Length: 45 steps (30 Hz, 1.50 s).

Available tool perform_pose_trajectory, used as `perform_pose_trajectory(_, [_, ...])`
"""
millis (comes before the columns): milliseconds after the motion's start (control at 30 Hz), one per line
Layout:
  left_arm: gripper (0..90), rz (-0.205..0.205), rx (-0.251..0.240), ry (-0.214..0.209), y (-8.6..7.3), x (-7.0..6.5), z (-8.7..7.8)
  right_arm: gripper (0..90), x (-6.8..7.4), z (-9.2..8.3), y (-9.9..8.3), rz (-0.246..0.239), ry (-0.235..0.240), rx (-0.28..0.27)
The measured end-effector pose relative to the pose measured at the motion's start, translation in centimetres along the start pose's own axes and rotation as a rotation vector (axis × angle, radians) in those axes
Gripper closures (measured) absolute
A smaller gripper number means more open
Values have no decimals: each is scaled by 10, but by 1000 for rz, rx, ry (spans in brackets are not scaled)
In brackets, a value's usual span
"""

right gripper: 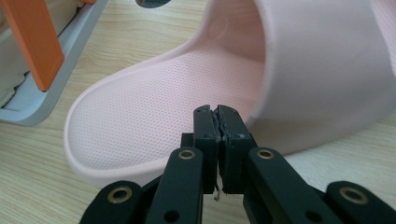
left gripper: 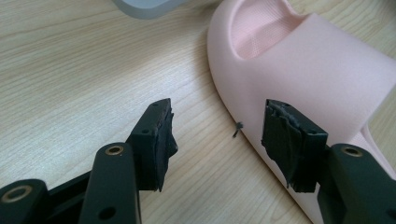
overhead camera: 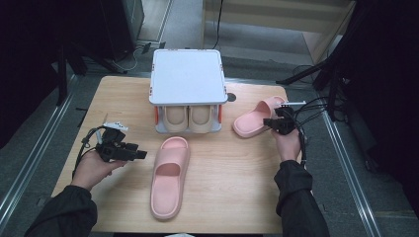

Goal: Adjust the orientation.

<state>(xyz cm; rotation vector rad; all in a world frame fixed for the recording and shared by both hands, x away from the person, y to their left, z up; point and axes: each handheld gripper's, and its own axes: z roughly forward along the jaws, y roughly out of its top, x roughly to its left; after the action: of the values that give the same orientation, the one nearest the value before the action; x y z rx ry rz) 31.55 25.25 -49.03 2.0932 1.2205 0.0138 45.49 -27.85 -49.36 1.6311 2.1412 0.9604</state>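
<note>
Left tongs (left gripper: 217,123) gape empty beside the near slipper (overhead camera: 169,175); right tongs (right gripper: 217,122) (pinched shut, holding nothing) hover at the far slipper's (right gripper: 187,116) dimpled, rounded pink foam.

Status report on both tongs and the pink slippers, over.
Left tongs open beside near pink slipper, nothing held. Right tongs shut, at far pink slipper; grip on it unclear. Shoe rack close by.
</note>
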Motion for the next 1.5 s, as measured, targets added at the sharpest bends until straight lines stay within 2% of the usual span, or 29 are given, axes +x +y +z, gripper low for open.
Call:
perform_pose_trajectory(267, [425,14,0,-2,8,2,3,863,-9,-9,-9,-4,-35,-7])
perform_pose_trajectory(400, [424,11,4,-3,11,4,4,840,-10,-11,-11,-4,-32,-13])
perform_pose_trajectory(500, [423,6,-6,-5,11,4,3,805,-9,-14,-10,-7,-16,-39])
perform_pose_trajectory(567, [424,3,-5,-4,11,4,3,772,-7,-19,-9,-14,-20,-63])
perform_pose_trajectory(667, [423,5,-6,-2,11,5,2,700,-8,-25,-7,-12,-51,-87])
perform_pose_trajectory(800, [423,8,-1,1,10,5,2,617,-15,-24,-6,7,-78,-84])
perform_pose_trajectory(900, [423,11,0,0,10,4,2,477,-20,-19,-5,51,-79,-94])
perform_pose_trajectory(1033, [421,4,9,2,7,3,3,400,-20,-5,-4,101,-101,-72])
perform_pose_trajectory(1167, [421,-1,3,-4,2,3,1,377,-19,6,-2,107,-128,-45])
perform_pose_trajectory(1267, [421,1,5,-8,-1,0,0,411,-20,10,-2,107,-158,-30])
perform_pose_trajectory(1433, [420,15,12,-4,-6,-5,-1,464,-27,12,0,131,-151,-34])
perform_pose_trajectory(1500, [419,22,7,-3,-8,-6,-2,530,-27,12,1,134,-141,-30])
